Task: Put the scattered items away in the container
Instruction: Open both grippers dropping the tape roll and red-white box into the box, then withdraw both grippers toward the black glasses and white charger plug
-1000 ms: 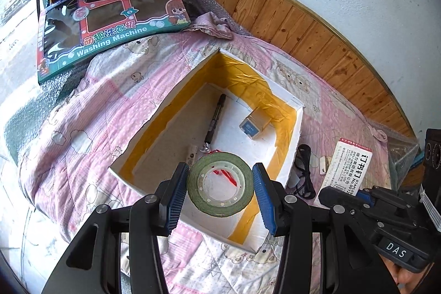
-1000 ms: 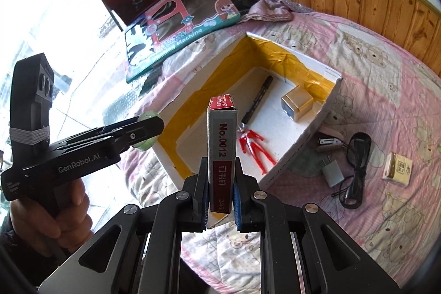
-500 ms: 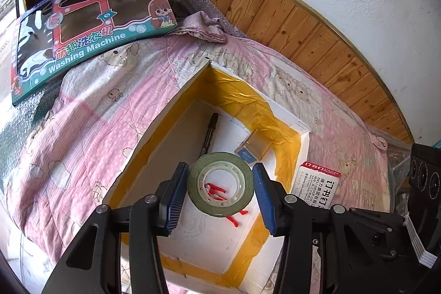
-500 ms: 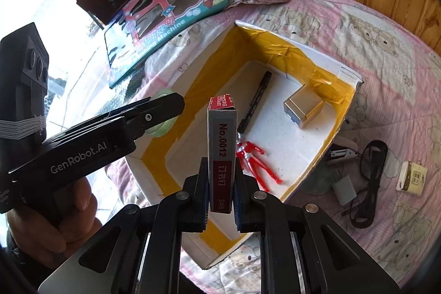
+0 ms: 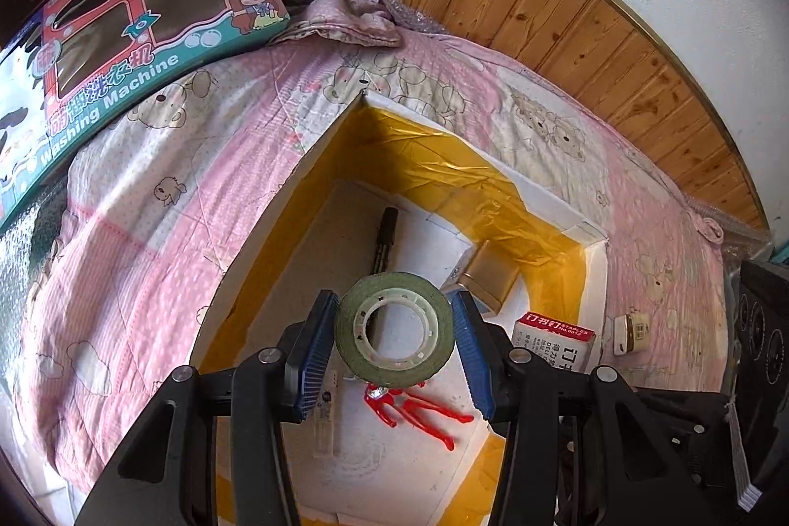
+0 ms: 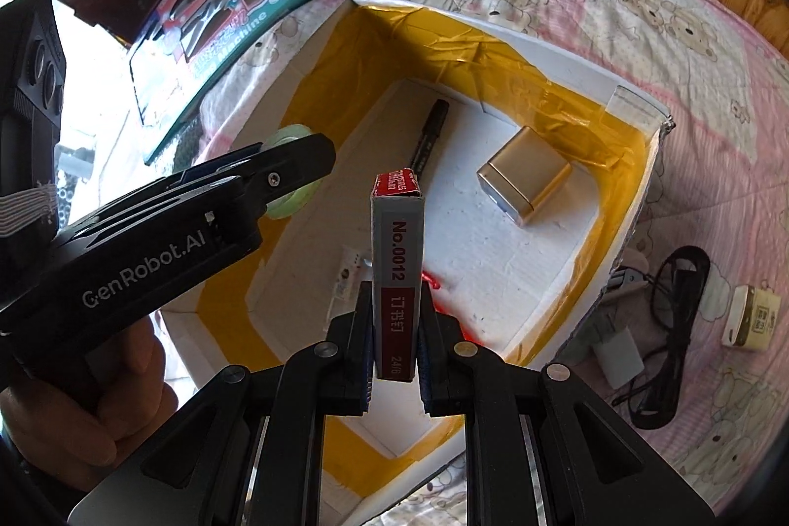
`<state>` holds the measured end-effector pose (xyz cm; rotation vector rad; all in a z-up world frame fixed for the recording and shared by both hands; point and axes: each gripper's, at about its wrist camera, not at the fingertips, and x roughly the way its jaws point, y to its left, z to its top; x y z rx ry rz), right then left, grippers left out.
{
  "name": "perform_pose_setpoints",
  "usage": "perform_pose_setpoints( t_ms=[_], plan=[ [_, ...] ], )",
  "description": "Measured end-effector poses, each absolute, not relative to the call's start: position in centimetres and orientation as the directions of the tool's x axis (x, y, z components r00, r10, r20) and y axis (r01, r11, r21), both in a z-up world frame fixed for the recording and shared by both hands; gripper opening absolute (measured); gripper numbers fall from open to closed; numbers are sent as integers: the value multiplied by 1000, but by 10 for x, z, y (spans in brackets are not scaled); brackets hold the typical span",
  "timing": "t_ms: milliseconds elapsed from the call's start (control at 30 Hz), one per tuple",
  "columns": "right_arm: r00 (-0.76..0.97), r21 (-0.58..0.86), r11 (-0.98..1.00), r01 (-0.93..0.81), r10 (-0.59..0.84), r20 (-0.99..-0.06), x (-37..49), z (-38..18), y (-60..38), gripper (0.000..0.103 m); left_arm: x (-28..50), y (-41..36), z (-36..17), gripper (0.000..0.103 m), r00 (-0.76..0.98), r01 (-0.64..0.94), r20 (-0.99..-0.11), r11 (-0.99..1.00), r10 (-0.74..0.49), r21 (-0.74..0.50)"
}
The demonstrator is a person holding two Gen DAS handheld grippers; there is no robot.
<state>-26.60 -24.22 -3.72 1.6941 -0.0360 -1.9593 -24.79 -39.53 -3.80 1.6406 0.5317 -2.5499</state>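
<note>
Both grippers are seen held over a white foam box lined with yellow tape, which rests on a pink bear-print quilt. At the lower centre of the left wrist view, the left gripper is closed on a roll of green tape — the roll is pinched at its sides between the blue-ribbed pads and is shown face-on, its clear plastic core open to the camera. At the lower centre of the right wrist view, the right gripper is clamped on a red-and-grey staple box marked "No.0012", held upright with its narrow side toward the lens.

Inside the box, a black marker is laid along the white floor, a gold rectangular block is placed toward the right wall, and a red toy figure is lying near the front. A small white strip-like item is seen beside the figure; what it is cannot be told.

Outside the box, at the right of the right wrist view, a black cable, a white plug adapter and a small cream box are scattered on the quilt. At the upper left of both views, a "Washing Machine" toy package is propped — a crumpled pink cloth is lying beside it. A hand is seen at the lower left of the right wrist view, wrapped round the left gripper's handle.
</note>
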Motion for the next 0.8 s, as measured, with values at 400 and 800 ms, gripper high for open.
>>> perform_pose_setpoints(
  t_ms=[400, 800],
  plan=[
    [-121, 414, -850, 325, -471, -874, -257, -31, -211, 40, -250, -416, -50, 57, -445, 320, -888, -905, 118, -280],
    [-187, 496, -766, 409, -603, -776, -187, 2, -155, 40, -201, -387, -3, 57, -490, 250, -861, -924, 138, -291]
  ],
)
